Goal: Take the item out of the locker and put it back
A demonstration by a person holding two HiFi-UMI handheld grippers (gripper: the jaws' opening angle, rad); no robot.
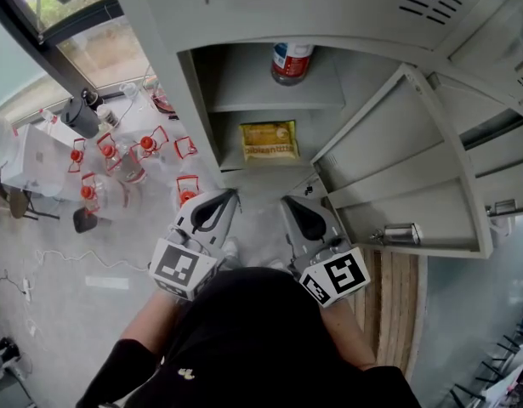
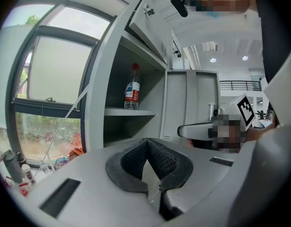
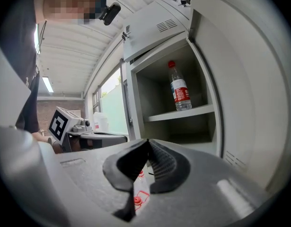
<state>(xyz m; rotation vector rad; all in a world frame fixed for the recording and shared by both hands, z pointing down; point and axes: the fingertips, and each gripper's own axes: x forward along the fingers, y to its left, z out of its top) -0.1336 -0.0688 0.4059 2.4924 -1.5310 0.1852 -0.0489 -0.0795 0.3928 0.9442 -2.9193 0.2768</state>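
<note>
The grey locker (image 1: 201, 117) stands open in front of me. A clear water bottle (image 1: 291, 60) with a red cap and red label stands upright on its upper shelf; the same bottle (image 2: 132, 92) (image 3: 180, 88) shows in both gripper views. A yellow packet (image 1: 269, 140) lies flat on the shelf below. My left gripper (image 1: 228, 197) (image 2: 146, 142) and right gripper (image 1: 289, 202) (image 3: 146, 143) hang side by side outside the locker, below its shelves. Both are shut with nothing between their pads. Neither touches the bottle or the packet.
The locker door (image 1: 414, 168) is swung out to the right, with a small metal cylinder (image 1: 401, 234) on its lower ledge. Several red-capped bottles (image 1: 116, 155) stand on the floor at the left by a window. Wooden planks (image 1: 397, 287) lie at the lower right.
</note>
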